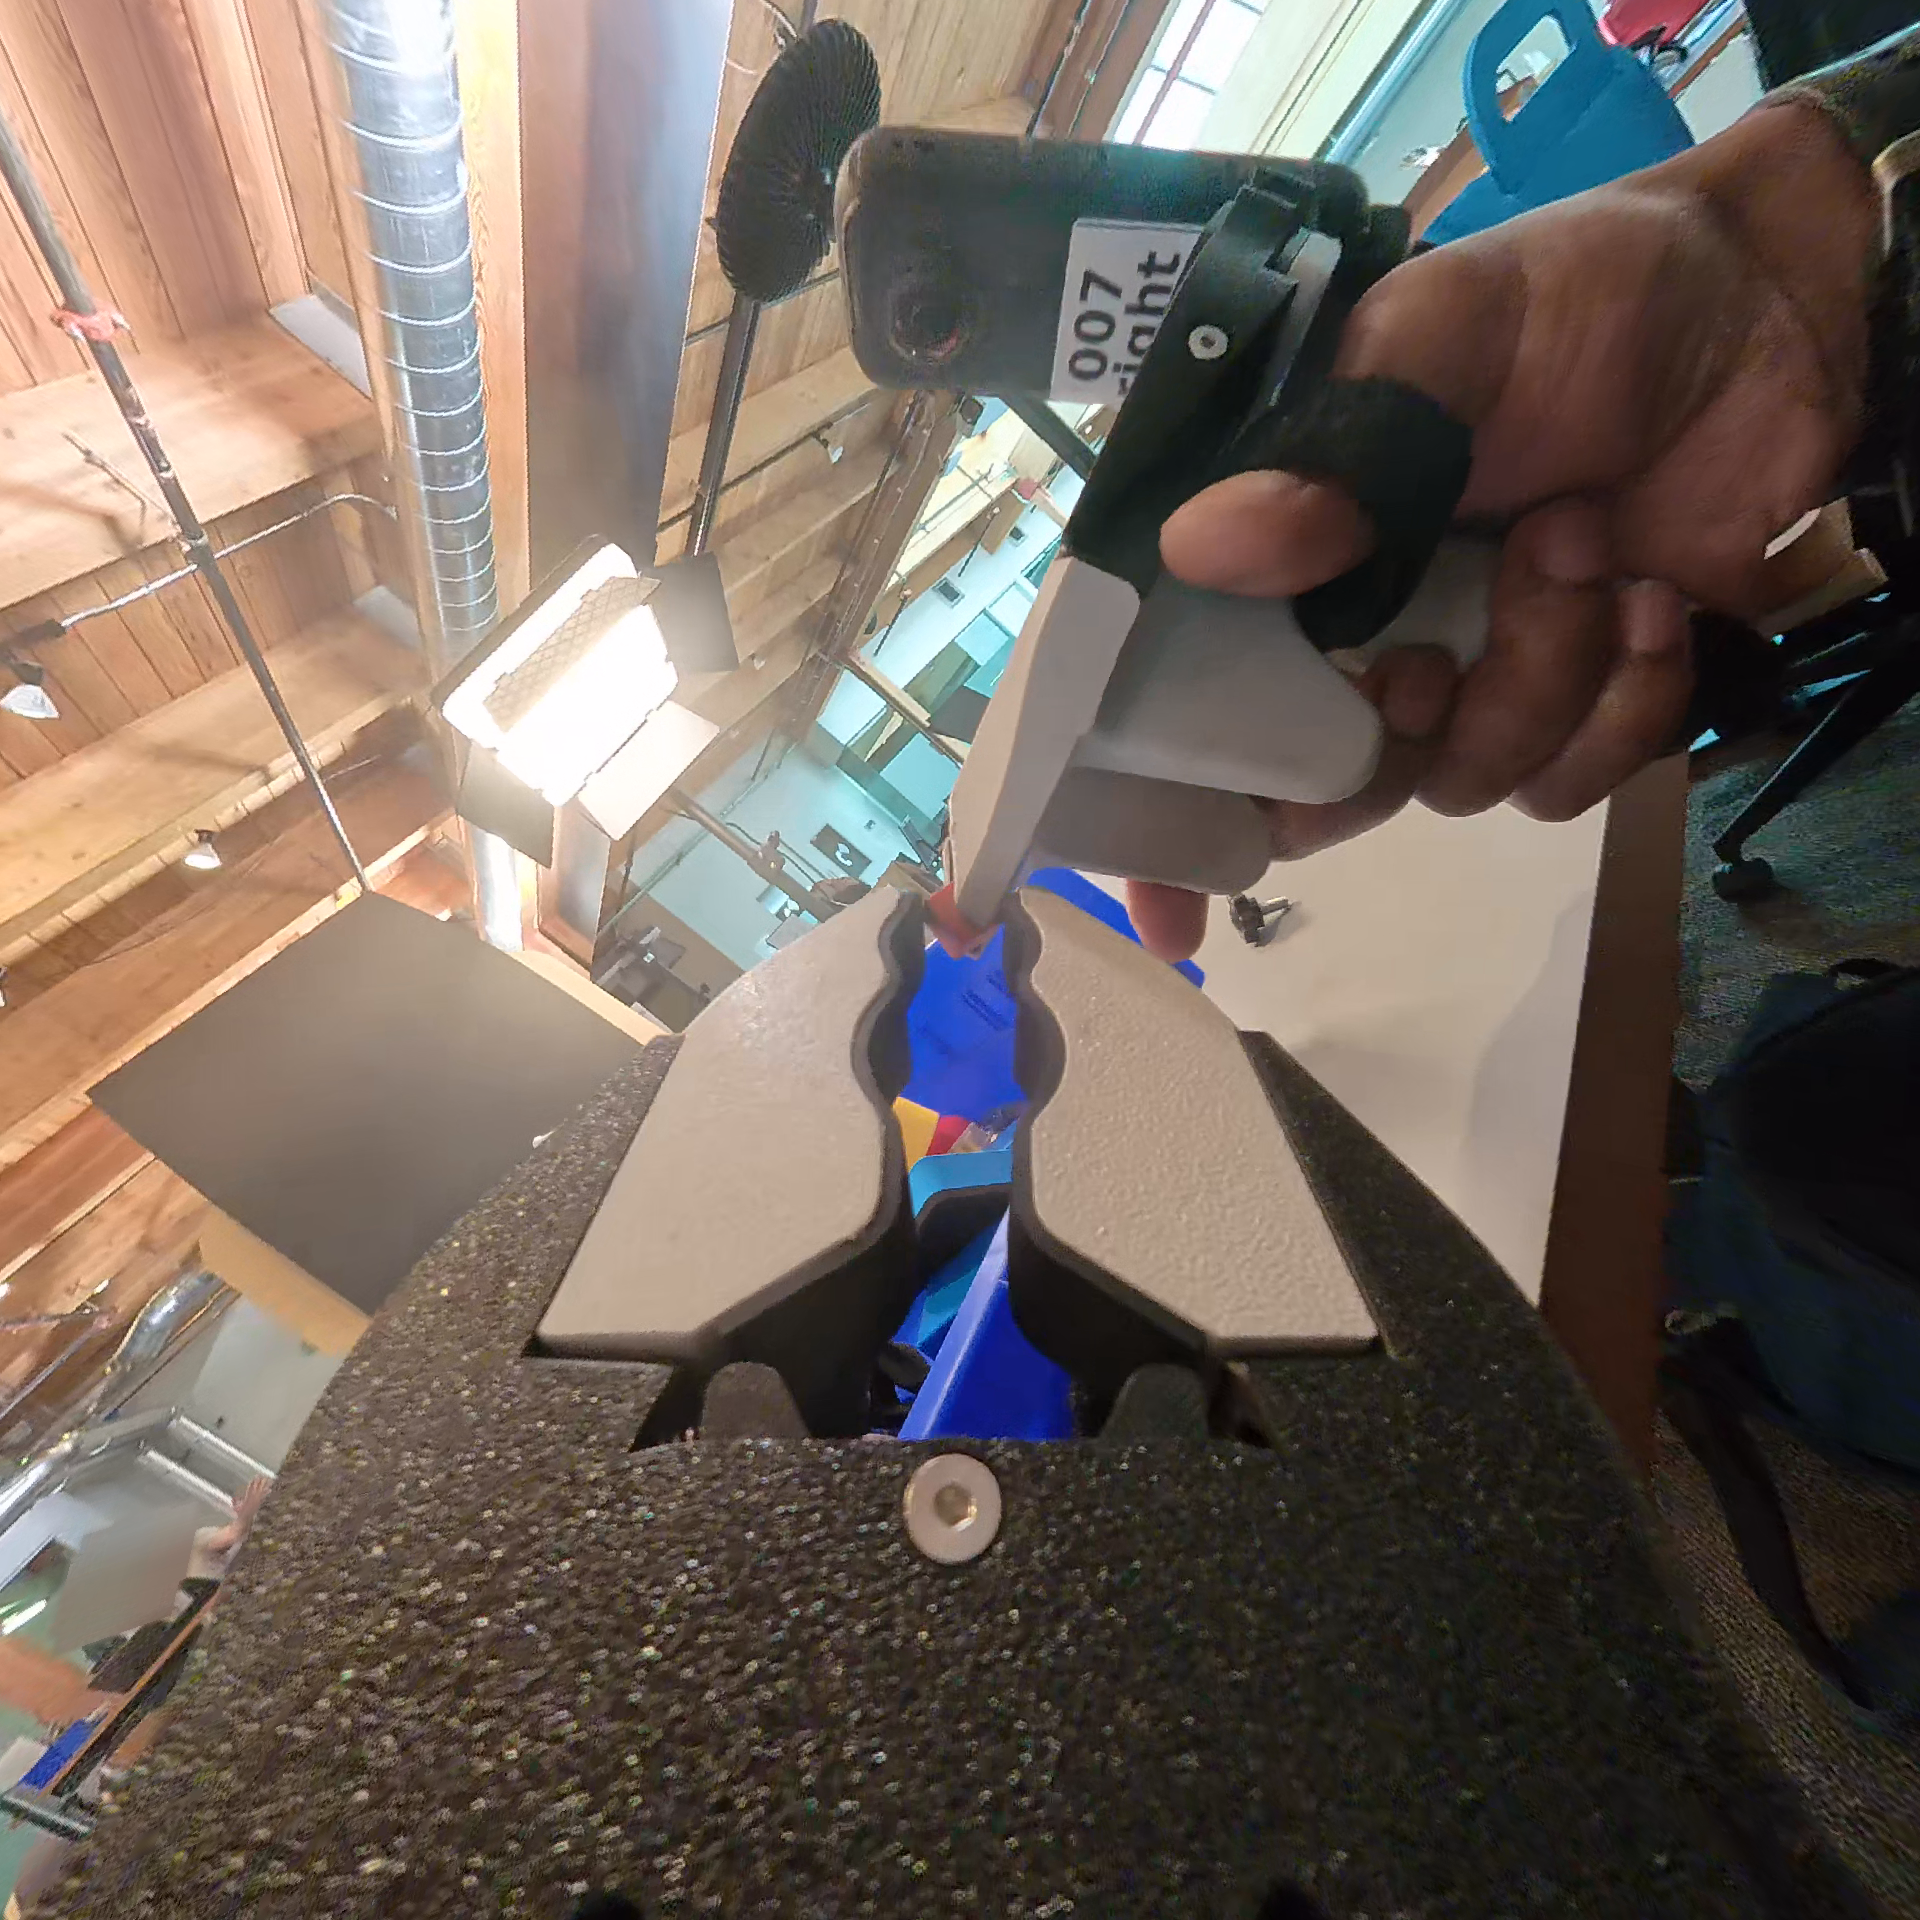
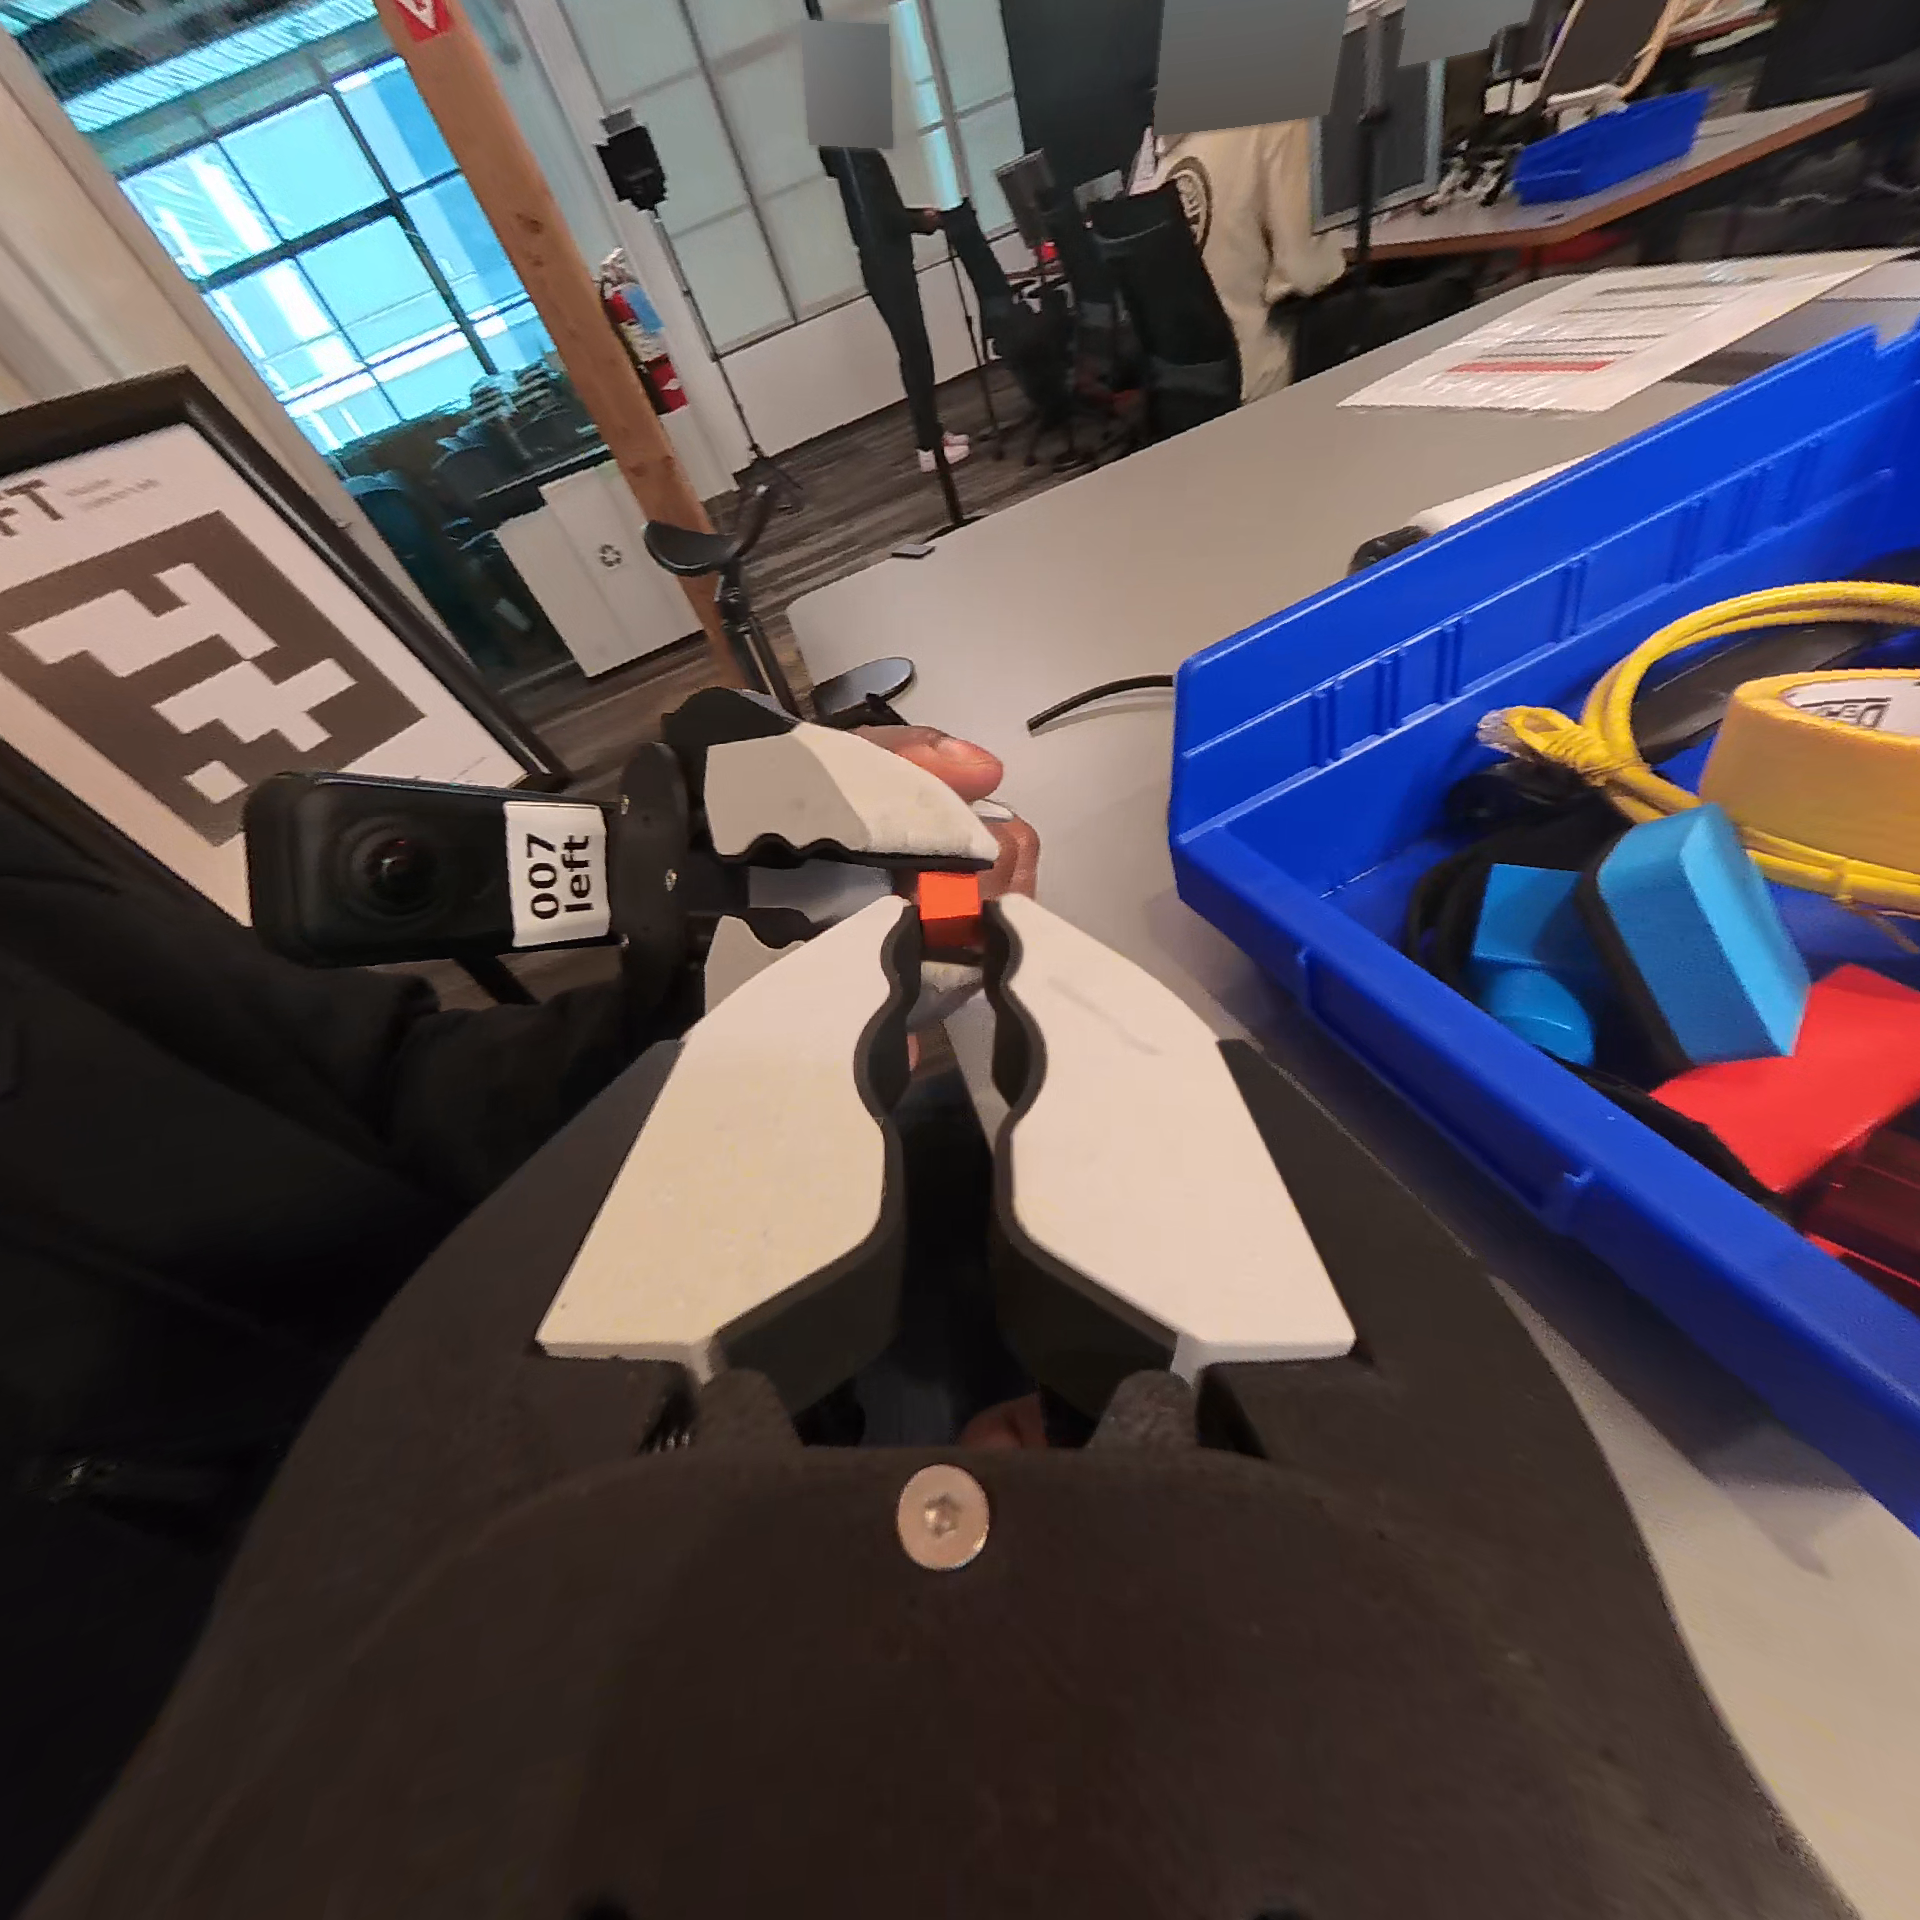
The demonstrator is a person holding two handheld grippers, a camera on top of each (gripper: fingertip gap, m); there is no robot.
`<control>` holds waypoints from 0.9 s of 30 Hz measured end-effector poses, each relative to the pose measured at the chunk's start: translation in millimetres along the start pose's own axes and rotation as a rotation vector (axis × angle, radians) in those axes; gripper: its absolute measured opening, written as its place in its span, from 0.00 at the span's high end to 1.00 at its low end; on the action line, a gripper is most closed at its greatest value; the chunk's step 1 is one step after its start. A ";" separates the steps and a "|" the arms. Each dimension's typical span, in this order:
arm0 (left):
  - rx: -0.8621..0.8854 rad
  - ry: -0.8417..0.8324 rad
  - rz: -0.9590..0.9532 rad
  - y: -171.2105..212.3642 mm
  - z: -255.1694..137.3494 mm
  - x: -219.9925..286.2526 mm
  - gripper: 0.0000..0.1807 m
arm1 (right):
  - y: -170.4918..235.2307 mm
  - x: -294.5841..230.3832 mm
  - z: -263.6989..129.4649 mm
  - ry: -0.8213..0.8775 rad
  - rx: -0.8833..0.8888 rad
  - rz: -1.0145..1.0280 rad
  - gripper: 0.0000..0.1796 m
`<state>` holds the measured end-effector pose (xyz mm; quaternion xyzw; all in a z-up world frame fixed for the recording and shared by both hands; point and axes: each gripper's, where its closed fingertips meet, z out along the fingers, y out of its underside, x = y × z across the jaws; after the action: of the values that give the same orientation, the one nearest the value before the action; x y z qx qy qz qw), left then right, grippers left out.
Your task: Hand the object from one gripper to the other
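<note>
- While I look along my right gripper [image 2: 940, 925], a small orange block [image 2: 950, 912] sits between its two fingertips, and both tips press its sides, so the fingers are nearly closed with the block pinched at their very ends.
- From the same view, the left gripper [image 2: 935, 868] comes in from the left, turned on its side, with one grey-white finger [image 2: 831, 805] lying along the block's top face; its lower finger is mostly hidden behind my own fingertips.
- In the left wrist view, the block [image 1: 954, 920] shows as a small red-orange piece at the tips of the left gripper [image 1: 961, 925], whose fingers are drawn in to a narrow gap around it.
- Whether the left fingers actually press the block or only flank it, I cannot tell, since the right gripper's fingertip [image 1: 987, 883] covers part of it.
- The right gripper reaches down into that view from above, with a hand [image 1: 1621, 488] wrapped around its handle and a black strap over one digit.
- The block is held in the air above the grey table [image 2: 1039, 582], just left of the blue bin [image 2: 1403, 727].
- Inside the bin I see a coiled yellow cable [image 2: 1621, 727], a roll of yellow tape [image 2: 1808, 758], a light blue block [image 2: 1704, 945] and a red block [image 2: 1808, 1091].
- A framed black-and-white marker board [image 2: 177, 644] leans at the left.
</note>
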<state>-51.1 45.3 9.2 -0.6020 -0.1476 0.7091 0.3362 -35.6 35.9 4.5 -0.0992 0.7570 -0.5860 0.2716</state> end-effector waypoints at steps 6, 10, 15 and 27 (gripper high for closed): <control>-0.004 0.039 -0.089 4.9 0.5 0.9 0.91 | -1.0 5.7 0.3 0.060 0.013 -0.128 0.95; -0.096 0.192 -0.437 24.8 -2.1 1.1 0.86 | -11.2 19.1 -7.6 0.214 0.065 -0.366 0.95; -0.222 0.333 -1.111 34.8 -5.6 -9.6 0.80 | -15.6 19.0 -11.0 0.348 0.097 -0.720 0.96; -0.137 0.607 -1.589 6.5 -4.5 11.1 0.83 | -6.2 5.0 -3.7 0.452 0.087 -1.164 0.95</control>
<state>-49.3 46.9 -4.3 -0.5027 -0.4723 0.0601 0.7215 -42.7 34.8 9.4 -0.3578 0.5930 -0.6746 -0.2552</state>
